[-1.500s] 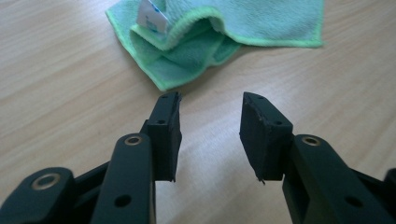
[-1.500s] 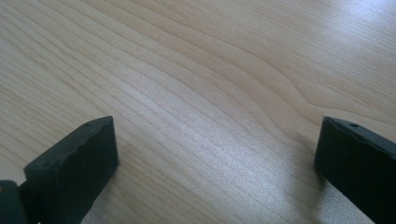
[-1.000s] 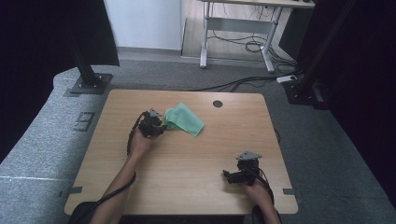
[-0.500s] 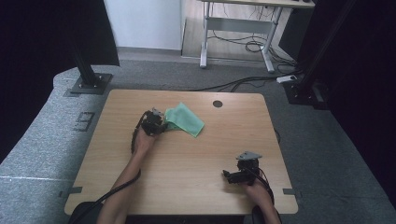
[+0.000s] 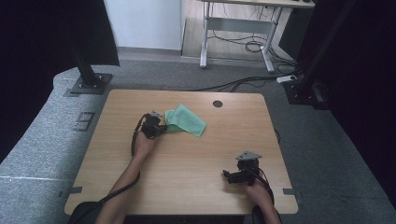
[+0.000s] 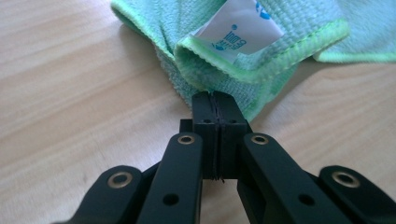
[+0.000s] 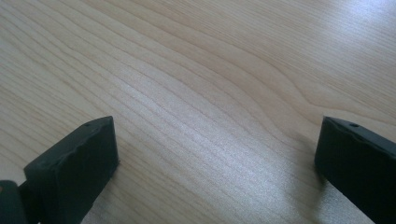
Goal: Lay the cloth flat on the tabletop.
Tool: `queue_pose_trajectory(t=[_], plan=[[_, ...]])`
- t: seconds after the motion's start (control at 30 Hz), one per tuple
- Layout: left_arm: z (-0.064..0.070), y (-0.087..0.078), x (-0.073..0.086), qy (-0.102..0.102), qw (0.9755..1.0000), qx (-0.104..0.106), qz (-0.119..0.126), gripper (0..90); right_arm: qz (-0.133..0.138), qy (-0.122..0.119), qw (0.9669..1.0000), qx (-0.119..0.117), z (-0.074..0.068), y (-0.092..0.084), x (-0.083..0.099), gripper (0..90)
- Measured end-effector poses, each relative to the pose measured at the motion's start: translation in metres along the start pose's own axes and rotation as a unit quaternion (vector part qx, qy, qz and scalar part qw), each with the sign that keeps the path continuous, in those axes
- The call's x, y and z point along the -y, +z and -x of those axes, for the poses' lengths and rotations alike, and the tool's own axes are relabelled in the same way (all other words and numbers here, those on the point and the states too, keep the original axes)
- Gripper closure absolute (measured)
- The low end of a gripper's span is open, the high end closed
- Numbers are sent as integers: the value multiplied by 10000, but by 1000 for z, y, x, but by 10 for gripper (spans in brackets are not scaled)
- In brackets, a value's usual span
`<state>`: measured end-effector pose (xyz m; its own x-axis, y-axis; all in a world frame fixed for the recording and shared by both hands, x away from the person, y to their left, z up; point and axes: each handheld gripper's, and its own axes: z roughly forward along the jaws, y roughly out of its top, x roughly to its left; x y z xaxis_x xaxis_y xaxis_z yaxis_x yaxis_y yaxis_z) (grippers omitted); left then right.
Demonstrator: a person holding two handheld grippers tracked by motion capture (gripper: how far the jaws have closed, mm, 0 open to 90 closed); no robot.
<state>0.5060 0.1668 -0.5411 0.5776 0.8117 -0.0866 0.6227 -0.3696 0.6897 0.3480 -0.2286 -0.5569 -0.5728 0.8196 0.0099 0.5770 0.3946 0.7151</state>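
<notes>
pale wood counter (image 5: pixel 187 163) on grey floor, left tongs (image 6: pixel 215 100) just closed, clamped on green cloth (image 5: pixel 185 119) edge, white label (image 6: pixel 238 28) visible close up, right tongs (image 5: pixel 229 176) apart over bare wood

Bare tabletop (image 5: pixel 187 158) between both grippers, seemingly.

Pale wooden table top (image 5: pixel 187 154) shows a fine wavy grain, smooth with a soft satin sheen where the light falls. The mint-green cloth (image 6: pixel 243 70) is a nubbly woven microfibre, matt, with a stitched hem of brighter green along its edge. Its white care label (image 6: pixel 240 28) looks like slick, slightly glossy fabric tape with blue print. The left gripper (image 6: pixel 215 100) is matt black plastic with shiny metal rivets; the right gripper (image 7: pixel 217 158) has dull, rubbery black pads (image 7: pixel 74 158).
</notes>
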Motion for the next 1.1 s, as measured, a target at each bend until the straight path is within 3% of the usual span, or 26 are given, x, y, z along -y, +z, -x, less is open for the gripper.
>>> queue_pose_trajectory(t=[0.6,1.1], plan=[[32,-34,39,396,9987,302,-55,884,-7,12,10000,0,0,0,0,0],[61,-63,74,466,9967,658,-103,880,-8,10,10000,1,0,0,0,0]])
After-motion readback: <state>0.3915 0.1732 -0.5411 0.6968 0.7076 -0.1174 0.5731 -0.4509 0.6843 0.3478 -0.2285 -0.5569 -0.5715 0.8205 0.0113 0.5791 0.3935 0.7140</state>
